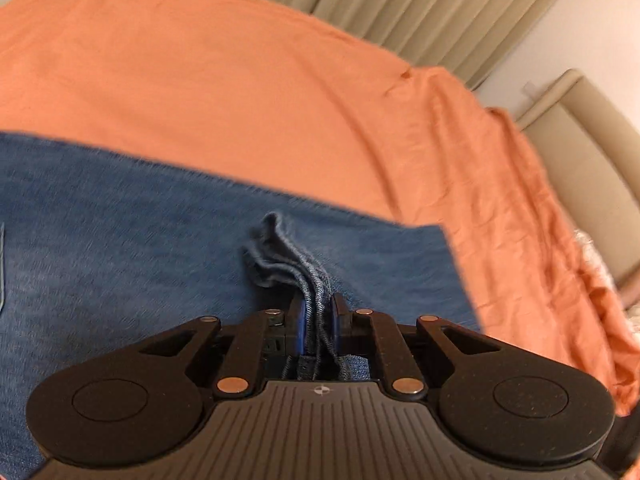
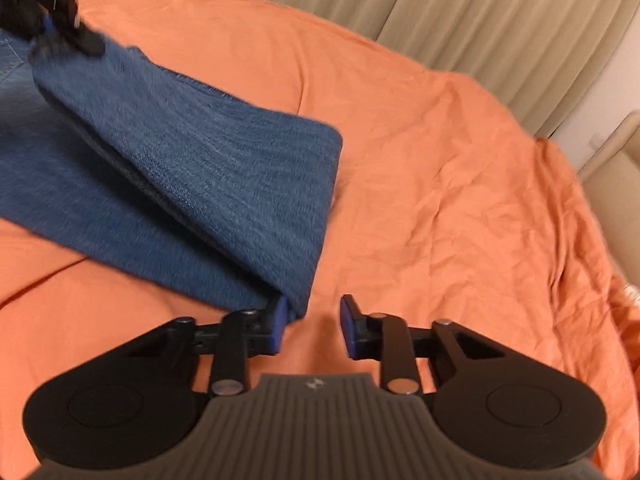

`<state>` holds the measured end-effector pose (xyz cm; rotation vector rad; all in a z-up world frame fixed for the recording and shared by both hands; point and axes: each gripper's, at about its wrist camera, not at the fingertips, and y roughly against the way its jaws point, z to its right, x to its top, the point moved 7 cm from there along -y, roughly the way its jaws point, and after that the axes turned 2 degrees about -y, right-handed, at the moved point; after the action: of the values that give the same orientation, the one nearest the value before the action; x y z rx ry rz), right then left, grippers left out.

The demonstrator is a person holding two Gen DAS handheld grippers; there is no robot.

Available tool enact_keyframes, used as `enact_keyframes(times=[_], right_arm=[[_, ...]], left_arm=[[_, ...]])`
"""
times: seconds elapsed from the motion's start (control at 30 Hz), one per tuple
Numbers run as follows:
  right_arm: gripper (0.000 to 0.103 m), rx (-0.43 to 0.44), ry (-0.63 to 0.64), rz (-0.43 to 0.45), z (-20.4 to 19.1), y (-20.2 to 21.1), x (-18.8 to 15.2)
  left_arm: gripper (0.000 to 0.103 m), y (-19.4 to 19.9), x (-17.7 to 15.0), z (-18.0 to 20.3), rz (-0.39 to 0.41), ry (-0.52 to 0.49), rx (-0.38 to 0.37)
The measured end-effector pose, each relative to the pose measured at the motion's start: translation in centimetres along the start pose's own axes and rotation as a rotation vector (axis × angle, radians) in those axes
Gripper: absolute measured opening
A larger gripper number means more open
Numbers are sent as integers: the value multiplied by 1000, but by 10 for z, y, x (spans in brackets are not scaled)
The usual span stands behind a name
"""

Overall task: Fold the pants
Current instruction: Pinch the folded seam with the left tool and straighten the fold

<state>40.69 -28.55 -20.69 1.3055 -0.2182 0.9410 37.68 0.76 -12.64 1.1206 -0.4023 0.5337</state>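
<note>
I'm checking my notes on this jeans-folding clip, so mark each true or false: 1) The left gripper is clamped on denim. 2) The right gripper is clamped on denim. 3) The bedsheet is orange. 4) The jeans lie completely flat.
1) True: the left gripper is shut on a bunch of the jeans.
2) False: the right gripper is open, with the fabric only beside its left finger.
3) True: the sheet is orange.
4) False: one folded-over part is lifted off the layer below.
</note>
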Motion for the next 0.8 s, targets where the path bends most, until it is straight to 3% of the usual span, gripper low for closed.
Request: enact_keyframes(times=[0.03,0.1,0.2,0.33,0.47,0.63,0.7,0.8], right_arm=[[0,13,-7,-22,1,-2,-3],[0,-37,-19,-62,10,-5,-12],[0,5,-129,-110,31,-8,-28],[0,49,-205,-106,48,-1,-27],[0,114,-264,-68,46,1,3],[0,147,-264,-11,35,-12,51],[0,145,-252,2,33,-23,69],[0,154,-259,15,32,-42,94]], left_arm=[[13,-5,-4,-5,-8,-10,29],[13,-14,-11,-15,-23,-22,57],[13,-22,-16,-23,-40,-11,41],[13,-28,-21,-27,-71,-1,41],[15,-31,-23,-29,-103,-13,38],[30,-26,-14,-32,-132,-25,-5],[40,-19,-4,-36,-98,-38,-8],[40,-16,16,-43,-41,-35,-19]])
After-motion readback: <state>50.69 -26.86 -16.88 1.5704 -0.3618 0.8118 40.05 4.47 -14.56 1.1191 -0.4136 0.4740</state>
